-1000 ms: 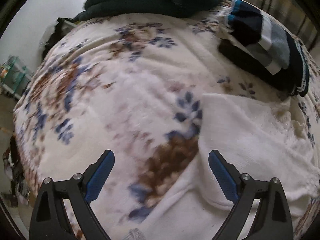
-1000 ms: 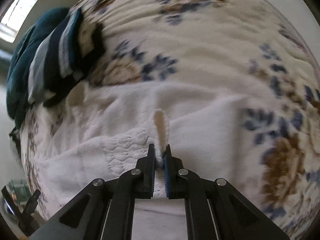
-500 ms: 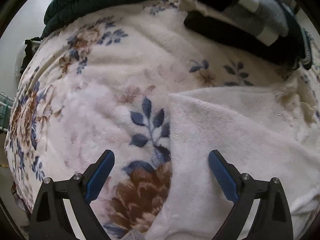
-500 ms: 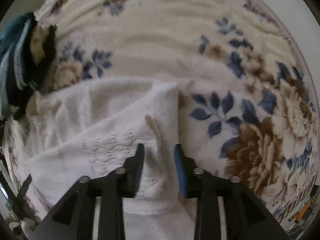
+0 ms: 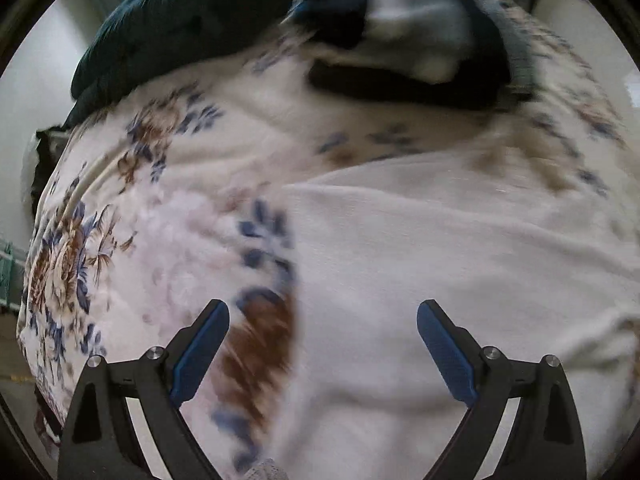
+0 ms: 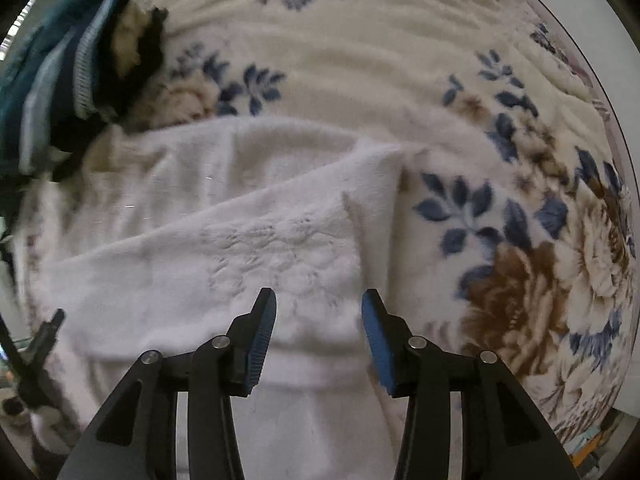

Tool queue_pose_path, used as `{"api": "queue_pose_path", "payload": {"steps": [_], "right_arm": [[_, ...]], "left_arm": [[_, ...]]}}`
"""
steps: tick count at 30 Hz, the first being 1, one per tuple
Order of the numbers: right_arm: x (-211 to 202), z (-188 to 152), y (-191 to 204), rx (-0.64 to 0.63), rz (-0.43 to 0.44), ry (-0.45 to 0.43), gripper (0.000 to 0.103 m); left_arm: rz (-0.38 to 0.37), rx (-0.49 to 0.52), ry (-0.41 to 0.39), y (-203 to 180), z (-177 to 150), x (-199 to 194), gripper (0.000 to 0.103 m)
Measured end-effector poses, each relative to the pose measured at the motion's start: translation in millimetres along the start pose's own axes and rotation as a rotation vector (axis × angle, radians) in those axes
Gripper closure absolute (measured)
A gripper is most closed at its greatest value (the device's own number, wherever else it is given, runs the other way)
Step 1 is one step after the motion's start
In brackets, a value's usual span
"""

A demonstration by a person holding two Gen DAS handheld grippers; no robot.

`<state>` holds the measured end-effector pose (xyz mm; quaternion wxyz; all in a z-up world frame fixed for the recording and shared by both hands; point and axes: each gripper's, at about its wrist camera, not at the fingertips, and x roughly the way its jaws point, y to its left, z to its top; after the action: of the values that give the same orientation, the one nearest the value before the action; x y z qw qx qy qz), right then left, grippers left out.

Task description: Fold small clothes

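Right gripper [image 6: 319, 316] let go since the earlier frames: it had been pinching a tab of the white fleece garment [image 6: 256, 240], its jaws had just been opening, and they stood part-spread with nothing pressed between the pads; the released tab lay flat on the folded layer, just ahead of the right-hand finger. Left gripper [image 5: 323, 334] slid sideways, off the floral blanket [image 5: 168, 216] and over the garment's straight left edge; jaws spread wide, empty, one finger above the blanket and one above the cloth.

Garment lay on the blanket, one flap already doubled over, with an embossed flower pattern on the upper layer. Folded striped knit [image 5: 416, 36] and a dark teal cloth [image 5: 192, 16] sat at the far end, apart from it.

Step, as I read it: first fold laid and released, both grippers repositioning. Next move probably needs each claw on a free edge or corner, gripping all layers, then carrying it across without dragging the lower layer askew.

No brand, label or readable writing visible; left view was motion-blurred.
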<state>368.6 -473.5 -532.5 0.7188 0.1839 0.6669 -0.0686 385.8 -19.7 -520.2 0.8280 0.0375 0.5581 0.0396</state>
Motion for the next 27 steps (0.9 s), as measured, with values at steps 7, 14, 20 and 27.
{"api": "queue_pose_path", "payload": {"steps": [7,14,20,27], "right_arm": [[-61.5,-23.8,-72.0,-0.087,0.064,0.070,0.052],[-66.4,5.5,-164.7,-0.086,0.131,0.109,0.052],[4.5,61.0,-164.0,-0.049,0.247,0.156,0.052],[81.7,105.1,-113.0,-0.020,0.461,0.276,0.053]], "left_arm": [[-0.136,0.134,0.117,-148.5,-102.0,-87.2,0.007],[-0.231,0.237,0.343,-306.9,-230.7,-64.6,0.007],[-0.156,0.184,0.391,-343.9,-262.0,-25.1,0.022],[-0.148,0.060,0.319,-305.9,-242.9,-37.0,0.095]]}}
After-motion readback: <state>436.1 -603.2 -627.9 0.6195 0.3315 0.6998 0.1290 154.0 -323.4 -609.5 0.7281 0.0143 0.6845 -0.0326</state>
